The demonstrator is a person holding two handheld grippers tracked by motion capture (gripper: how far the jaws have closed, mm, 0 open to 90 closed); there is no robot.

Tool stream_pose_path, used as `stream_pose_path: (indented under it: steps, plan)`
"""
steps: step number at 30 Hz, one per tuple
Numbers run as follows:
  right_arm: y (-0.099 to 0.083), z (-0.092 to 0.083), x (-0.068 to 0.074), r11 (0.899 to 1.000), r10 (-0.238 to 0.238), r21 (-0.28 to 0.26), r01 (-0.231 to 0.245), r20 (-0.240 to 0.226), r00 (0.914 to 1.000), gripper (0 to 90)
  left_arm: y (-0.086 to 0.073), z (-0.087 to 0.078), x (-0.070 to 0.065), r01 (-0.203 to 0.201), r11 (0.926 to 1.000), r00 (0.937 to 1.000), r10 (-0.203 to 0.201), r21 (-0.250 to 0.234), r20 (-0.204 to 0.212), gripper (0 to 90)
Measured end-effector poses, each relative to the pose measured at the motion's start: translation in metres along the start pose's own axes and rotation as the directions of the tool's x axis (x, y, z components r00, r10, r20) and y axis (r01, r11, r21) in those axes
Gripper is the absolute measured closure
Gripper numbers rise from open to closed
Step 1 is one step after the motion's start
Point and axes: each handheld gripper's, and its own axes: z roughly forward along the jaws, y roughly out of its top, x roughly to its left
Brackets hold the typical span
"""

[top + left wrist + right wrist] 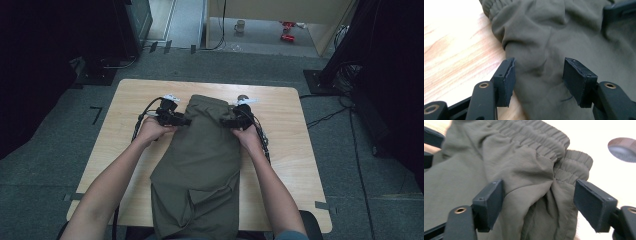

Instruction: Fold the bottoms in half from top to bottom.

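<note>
While the olive-green trousers lie lengthwise on the tabletop, with the elastic waistband at the far end and the legs running back toward the person, the two tongs stand at the two sides of the waist part, facing each other across the cloth.

The left tongs are at the left edge of the garment, and the cloth lies to their right and ahead of them. In the left gripper view the jaws of the left tongs are spread, and a soft fold of the fabric edge sits in the gap between them; the pads do not press it, as far as I can judge.

The right tongs are at the right edge, just behind the waistband, with the cloth to their left. In the right gripper view the right tongs are also spread wide, around a bunched ridge of fabric which neither pad squeezes.

Both hands are about equally near to the waist. The long axis of the trousers runs across the line between the two tongs, so I think the next move depends on both sides together.
</note>
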Motion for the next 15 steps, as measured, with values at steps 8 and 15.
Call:
stream_pose_path:
  steps: [8,15]
  plan:
    - [0.002,0.014,-0.003,1.000,-0.007,0.020,0.006,0.034,0.9994,22.8,0.010,0.014,0.001,-0.004,0.9996,1.0000,0.004,0.029,-0.005,40.8]
    - [-0.004,0.017,-0.014,0.998,0.009,0.056,-0.012,0.052,0.9986,23.4,0.012,0.022,-0.001,-0.027,0.9988,0.9994,0.028,0.040,-0.020,39.4]
